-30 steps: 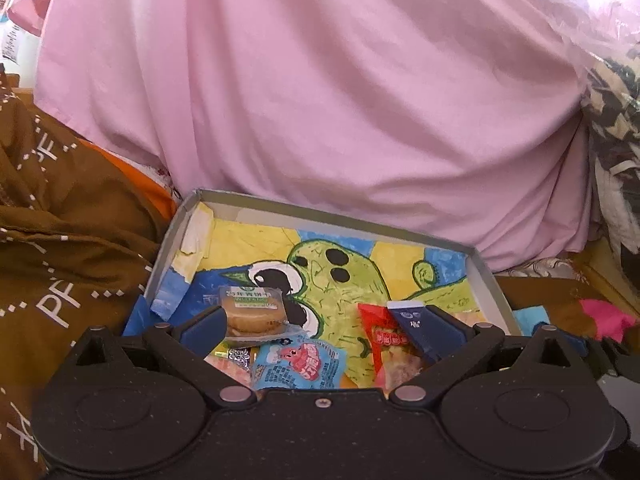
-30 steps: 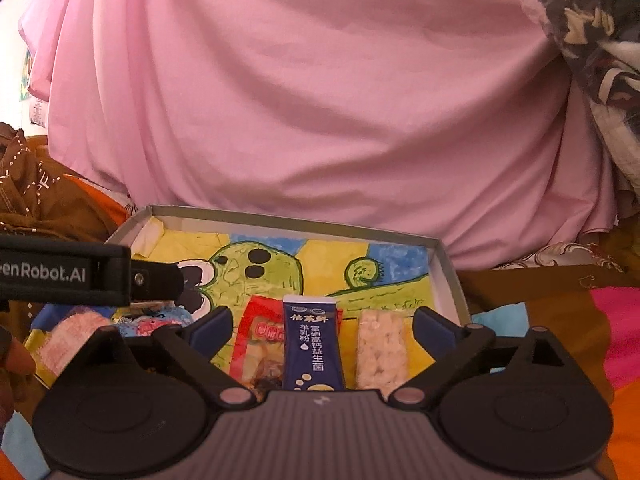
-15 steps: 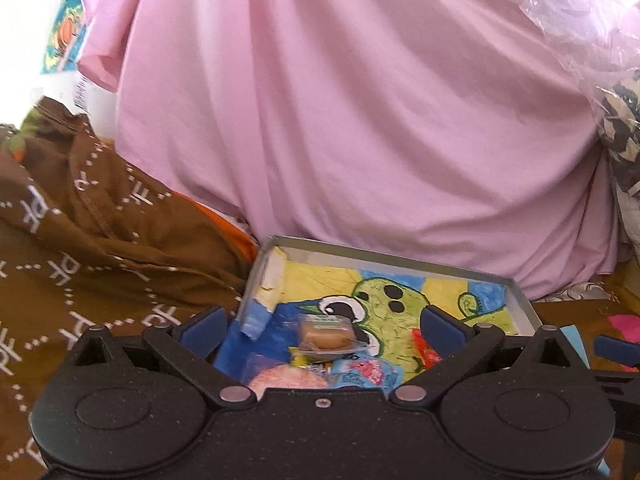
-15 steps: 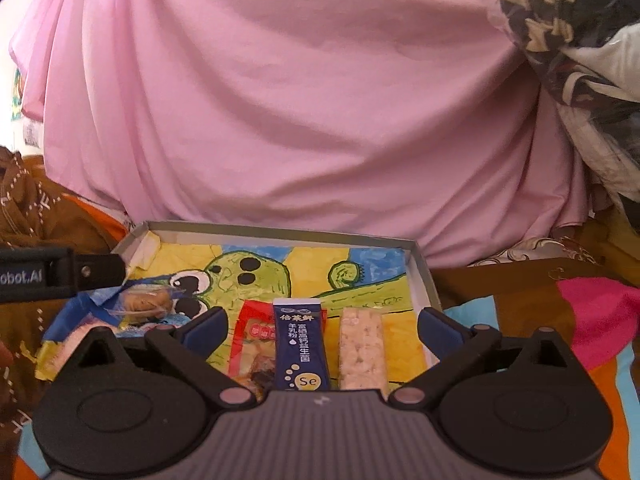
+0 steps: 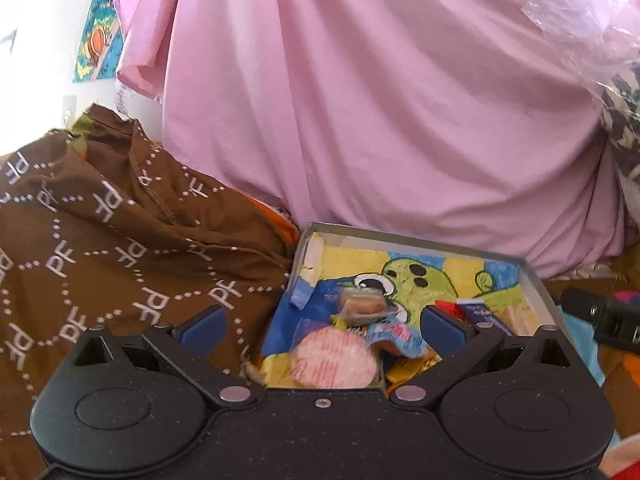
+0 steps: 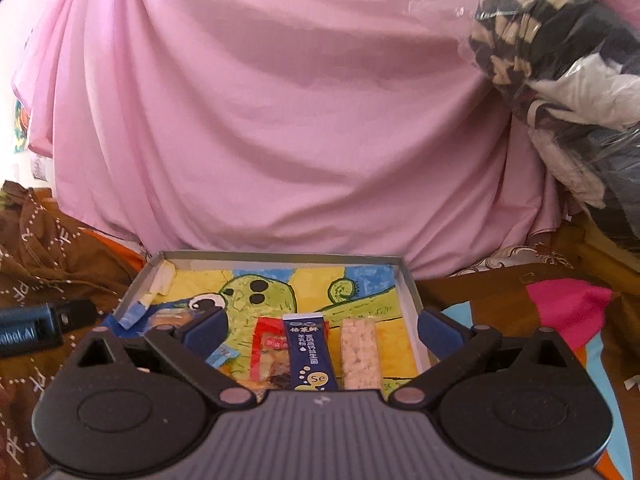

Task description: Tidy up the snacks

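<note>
Left gripper wide open, nothing held, hanging over the left end of the shallow grey cardboard tray with the green cartoon drawing. Below it: round pink-white wrapped snack, clear-wrapped brown cake. Right gripper also wide, empty, above red packet, navy sachet and pale rice bar lying side by side in the tray's right half. Pink sheet behind.

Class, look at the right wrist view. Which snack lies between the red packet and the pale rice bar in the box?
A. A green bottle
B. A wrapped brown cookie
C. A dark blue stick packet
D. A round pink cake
C: the dark blue stick packet lies lengthwise between the red packet and the pale rice bar in the box.
</note>
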`<move>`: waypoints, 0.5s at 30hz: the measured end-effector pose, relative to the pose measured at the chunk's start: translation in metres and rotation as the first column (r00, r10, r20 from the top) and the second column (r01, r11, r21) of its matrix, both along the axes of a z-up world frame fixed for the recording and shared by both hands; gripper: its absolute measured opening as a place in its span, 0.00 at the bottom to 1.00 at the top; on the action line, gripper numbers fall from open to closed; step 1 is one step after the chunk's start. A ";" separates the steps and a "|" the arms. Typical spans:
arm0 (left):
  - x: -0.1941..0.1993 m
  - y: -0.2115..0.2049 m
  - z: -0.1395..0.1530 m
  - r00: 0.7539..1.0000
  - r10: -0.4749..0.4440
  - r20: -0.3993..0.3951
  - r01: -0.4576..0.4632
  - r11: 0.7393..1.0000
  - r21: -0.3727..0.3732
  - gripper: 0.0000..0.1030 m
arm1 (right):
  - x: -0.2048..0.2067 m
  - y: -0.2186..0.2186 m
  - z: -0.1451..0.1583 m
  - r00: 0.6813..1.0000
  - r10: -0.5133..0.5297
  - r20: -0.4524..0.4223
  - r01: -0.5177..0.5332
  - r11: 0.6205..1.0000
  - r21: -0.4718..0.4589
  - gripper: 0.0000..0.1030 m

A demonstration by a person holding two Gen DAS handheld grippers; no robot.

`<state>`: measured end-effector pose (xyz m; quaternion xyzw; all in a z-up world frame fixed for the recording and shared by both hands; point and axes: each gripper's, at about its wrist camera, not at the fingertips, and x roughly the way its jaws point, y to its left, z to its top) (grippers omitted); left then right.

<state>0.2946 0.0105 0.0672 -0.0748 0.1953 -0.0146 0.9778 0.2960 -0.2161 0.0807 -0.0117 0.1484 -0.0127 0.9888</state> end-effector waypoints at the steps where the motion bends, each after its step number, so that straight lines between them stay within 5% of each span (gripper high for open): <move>1: -0.005 0.001 0.000 1.000 -0.001 0.001 0.001 1.000 0.010 0.99 | -0.003 0.000 0.002 1.000 -0.001 0.004 0.001 1.000 0.004 1.00; 15: -0.067 0.005 -0.002 0.999 -0.019 -0.025 0.020 0.999 0.025 0.99 | -0.051 0.004 0.009 0.999 0.035 0.013 -0.035 0.999 0.002 1.00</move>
